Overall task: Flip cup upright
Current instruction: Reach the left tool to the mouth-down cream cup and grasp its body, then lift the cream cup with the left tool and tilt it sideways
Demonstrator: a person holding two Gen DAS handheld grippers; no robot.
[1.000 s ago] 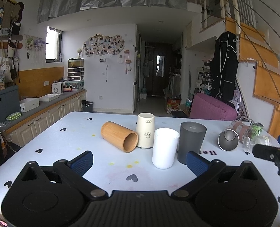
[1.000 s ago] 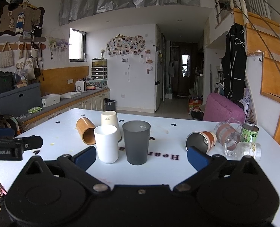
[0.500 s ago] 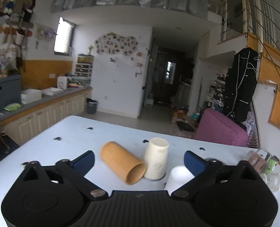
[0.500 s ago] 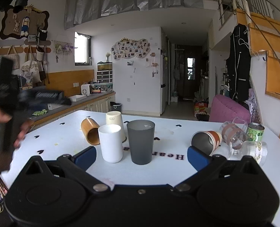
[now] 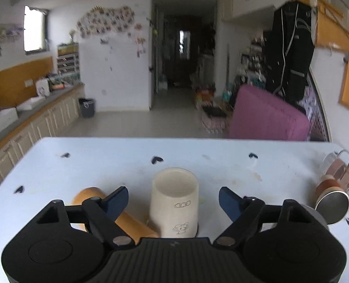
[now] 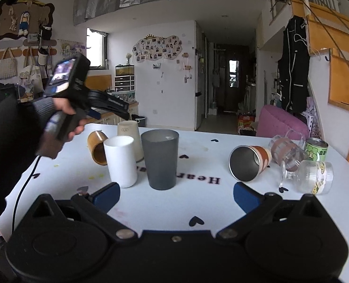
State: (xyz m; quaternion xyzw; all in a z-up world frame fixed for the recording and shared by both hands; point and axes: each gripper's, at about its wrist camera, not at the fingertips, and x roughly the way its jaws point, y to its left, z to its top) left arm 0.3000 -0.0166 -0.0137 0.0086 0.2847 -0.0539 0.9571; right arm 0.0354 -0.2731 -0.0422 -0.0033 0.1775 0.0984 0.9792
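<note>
Currently the cream cup (image 5: 174,201) stands inverted on the bench (image 5: 221,165), centred between the spread left tongs (image 5: 173,201), untouched, with the bamboo cup (image 5: 117,214) lying just beside the left finger. Risk, as I judge it: closing could nudge that bamboo cup and set it rolling. Only the right view shows the white cup (image 6: 120,161) and grey cup (image 6: 160,159) ahead of the right tongs (image 6: 176,194), likewise apart and empty.

Bamboo cup (image 5: 127,221) half behind claw (image 5: 173,200)
</note>
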